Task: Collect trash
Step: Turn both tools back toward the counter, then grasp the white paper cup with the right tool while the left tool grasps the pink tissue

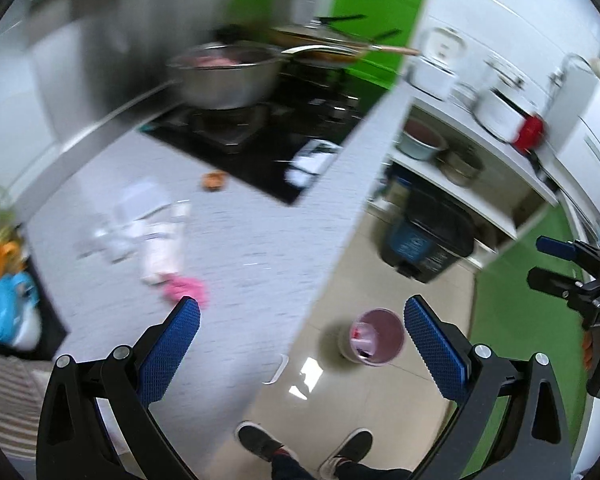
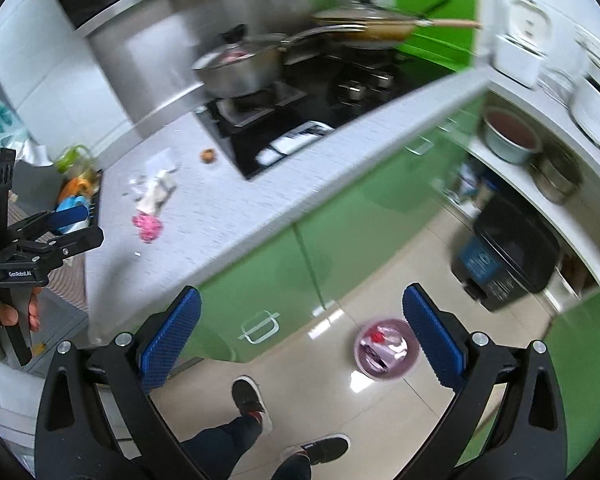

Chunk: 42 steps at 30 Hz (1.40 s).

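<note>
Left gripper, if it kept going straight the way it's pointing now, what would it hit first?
Most likely the front edge of the grey countertop, which runs between the open fingers of the left gripper. The pink wrapper lies just left of that line. Depth is hard to judge in this blurred fisheye view.

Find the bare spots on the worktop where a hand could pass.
Bare worktop runs from the pink scrap to the front edge and right, in front of the hob. Crowded: wrappers and the left end by the bottles.
</note>
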Tool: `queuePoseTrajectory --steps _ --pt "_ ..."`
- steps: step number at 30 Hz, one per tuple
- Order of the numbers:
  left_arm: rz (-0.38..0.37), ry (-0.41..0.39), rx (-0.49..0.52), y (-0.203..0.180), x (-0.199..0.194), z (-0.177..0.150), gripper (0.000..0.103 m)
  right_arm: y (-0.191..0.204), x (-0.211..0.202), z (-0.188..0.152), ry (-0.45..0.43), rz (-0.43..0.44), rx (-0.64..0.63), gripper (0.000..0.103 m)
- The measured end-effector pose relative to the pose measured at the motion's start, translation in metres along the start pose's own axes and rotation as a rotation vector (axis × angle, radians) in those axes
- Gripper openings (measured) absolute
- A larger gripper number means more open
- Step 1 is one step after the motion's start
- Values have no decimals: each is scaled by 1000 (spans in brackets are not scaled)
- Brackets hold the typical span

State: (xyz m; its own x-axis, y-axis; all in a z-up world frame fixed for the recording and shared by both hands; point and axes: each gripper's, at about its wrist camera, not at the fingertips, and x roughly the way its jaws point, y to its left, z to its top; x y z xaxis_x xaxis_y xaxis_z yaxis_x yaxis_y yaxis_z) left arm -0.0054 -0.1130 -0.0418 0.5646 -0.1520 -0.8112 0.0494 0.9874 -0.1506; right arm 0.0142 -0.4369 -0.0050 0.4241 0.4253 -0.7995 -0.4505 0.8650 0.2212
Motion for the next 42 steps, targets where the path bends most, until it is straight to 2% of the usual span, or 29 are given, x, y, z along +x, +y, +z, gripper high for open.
queuePoseTrajectory --steps 7,13,23,30,42 --pt "61 -2 -59 78 -14 2 98 67 38 41 6 50 -63 99" --pt "60 31 -52 117 -1 1 98 112 77 67 28 74 -79 99" --pt "36 63 -106 134 30 0 98 153 152 100 116 140 -149 99" --pt "64 80 -183 144 49 -4 98 169 212 117 193 197 -196 99" --pt "50 126 -233 156 80 -15 98 180 277 131 255 246 -159 99"
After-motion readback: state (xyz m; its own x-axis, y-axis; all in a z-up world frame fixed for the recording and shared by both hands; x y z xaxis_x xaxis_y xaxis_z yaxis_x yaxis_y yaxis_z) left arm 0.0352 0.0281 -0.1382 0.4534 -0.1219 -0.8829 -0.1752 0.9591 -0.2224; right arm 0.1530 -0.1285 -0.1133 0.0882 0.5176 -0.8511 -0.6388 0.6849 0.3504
